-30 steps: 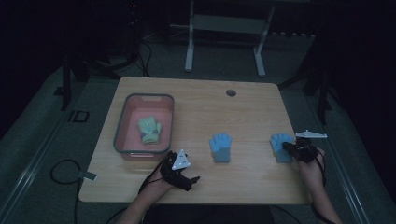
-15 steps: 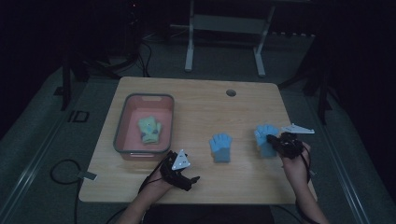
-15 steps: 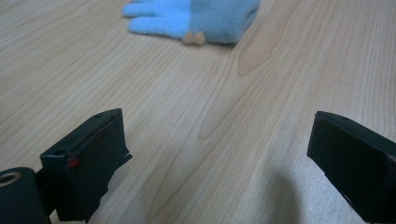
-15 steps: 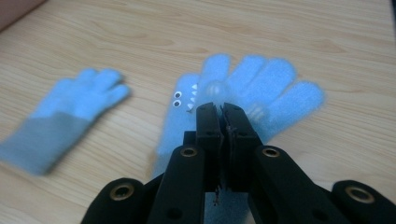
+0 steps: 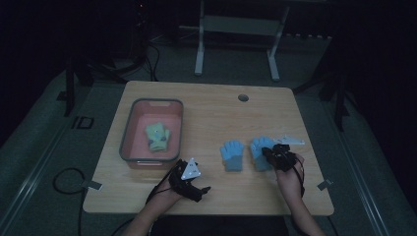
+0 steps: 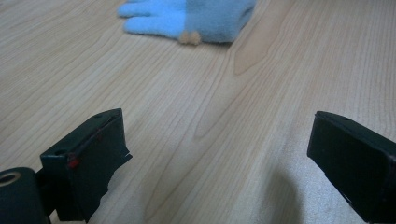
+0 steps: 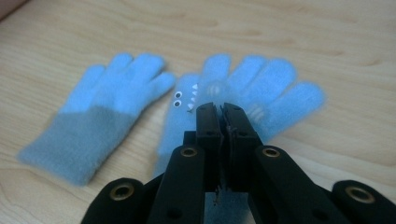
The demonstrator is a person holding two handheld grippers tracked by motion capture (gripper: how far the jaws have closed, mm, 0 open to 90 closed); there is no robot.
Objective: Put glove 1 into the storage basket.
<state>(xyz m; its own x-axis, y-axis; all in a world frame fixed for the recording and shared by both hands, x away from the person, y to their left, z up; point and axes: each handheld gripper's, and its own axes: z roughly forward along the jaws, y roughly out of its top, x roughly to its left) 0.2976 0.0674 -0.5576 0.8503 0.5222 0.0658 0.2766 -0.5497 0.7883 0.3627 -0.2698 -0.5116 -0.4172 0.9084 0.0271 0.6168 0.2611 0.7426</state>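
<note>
dim room, wooden table lit just enough to work on. right gripper has its jaws pinched tight on the blue glove with the face, biting the fabric at the palm; in the high view that gripper sits just right of the plain blue glove, and the held glove nearly touches it. looks like the glove is being dragged in beside its mate so the pair lies side by side, fingers pointing the same way. the palm grip probably keeps the knit from folding while it slides.

left gripper rests on the table below-left of the plain blue glove, jaws spread wide with nothing between them, bare wood under it in the left gripper view; that glove lies well ahead of it. likely parked to stay out of the way.

red bin stands well left of the plain glove, with a green glove inside, apart from the blue pair.
</note>
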